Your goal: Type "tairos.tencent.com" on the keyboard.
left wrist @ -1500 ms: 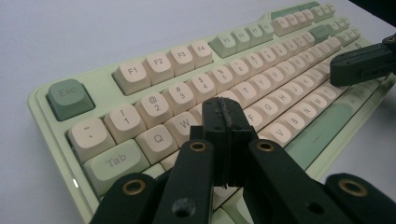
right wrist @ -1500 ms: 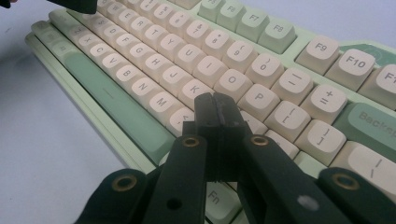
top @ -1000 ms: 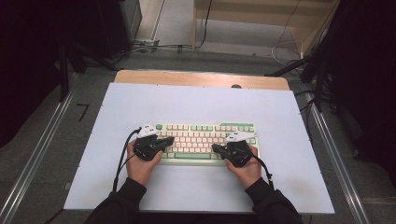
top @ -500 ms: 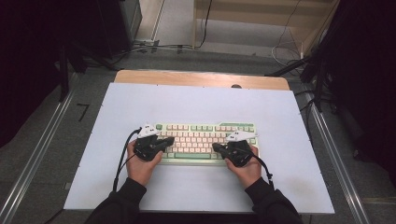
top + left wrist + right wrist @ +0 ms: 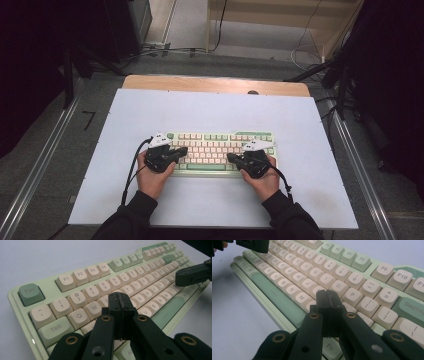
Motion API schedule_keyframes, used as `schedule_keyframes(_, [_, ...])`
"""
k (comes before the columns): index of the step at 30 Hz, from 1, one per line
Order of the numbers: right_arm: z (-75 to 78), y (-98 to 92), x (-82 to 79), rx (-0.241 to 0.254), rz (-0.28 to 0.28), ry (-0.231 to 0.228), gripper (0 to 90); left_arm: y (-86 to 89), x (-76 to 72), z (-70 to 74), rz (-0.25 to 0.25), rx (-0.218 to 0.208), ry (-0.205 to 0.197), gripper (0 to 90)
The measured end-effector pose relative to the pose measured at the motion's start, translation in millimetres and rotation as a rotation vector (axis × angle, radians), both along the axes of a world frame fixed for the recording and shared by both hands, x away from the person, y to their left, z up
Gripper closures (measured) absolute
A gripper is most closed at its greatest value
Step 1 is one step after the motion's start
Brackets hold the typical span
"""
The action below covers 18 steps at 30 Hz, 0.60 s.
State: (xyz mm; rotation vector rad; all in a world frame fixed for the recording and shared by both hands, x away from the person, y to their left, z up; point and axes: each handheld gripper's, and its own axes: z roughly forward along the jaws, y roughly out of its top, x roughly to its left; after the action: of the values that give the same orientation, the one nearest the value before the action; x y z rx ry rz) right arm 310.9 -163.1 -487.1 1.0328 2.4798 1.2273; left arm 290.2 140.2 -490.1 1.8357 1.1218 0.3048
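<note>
Pale blue covers the surface (image 5: pixel 210 115), a wooden strip showing at its far edge. On its near half lies the green keyboard (image 5: pixel 220 152) with cream keys. Left tool (image 5: pixel 182 150) and right tool (image 5: pixel 231 157) hover over its two ends, both clenched on nothing. Dark grey floor (image 5: pixel 60 150), cables and metal rails surround the surface.

A pale green keyboard (image 5: pixel 222 152) with cream keys lies flat, near the table's front edge.

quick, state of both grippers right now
left gripper: shut, empty, over the pale green keyboard with cream keys
right gripper: shut, empty, over the same keyboard
</note>
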Motion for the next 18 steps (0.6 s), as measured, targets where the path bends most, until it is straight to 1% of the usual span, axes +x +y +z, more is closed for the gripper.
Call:
schedule_keyframes(2, [0.6, 0.0, 1.0, 0.005, -0.001, 0.001, 88.0, -0.8, 0.7, 0.5, -0.002, -0.012, 0.001, 90.0])
schedule_keyframes(6, [2.9, 1.0, 3.7, 0.020, -0.006, 0.002, 88.0, -4.0, 3.8, 2.2, -0.005, -0.009, -0.011, 90.0])
schedule_keyframes(16, [5.4, 5.7, 6.5, 0.021, -0.005, -0.002, 88.0, -11.0, 11.5, 3.2, -0.003, -0.003, -0.017, 90.0])
schedule_keyframes(18, [5.0, 7.2, 7.0, 0.019, -0.005, 0.004, 88.0, -12.0, 12.5, 3.1, -0.005, -0.001, -0.018, 90.0])
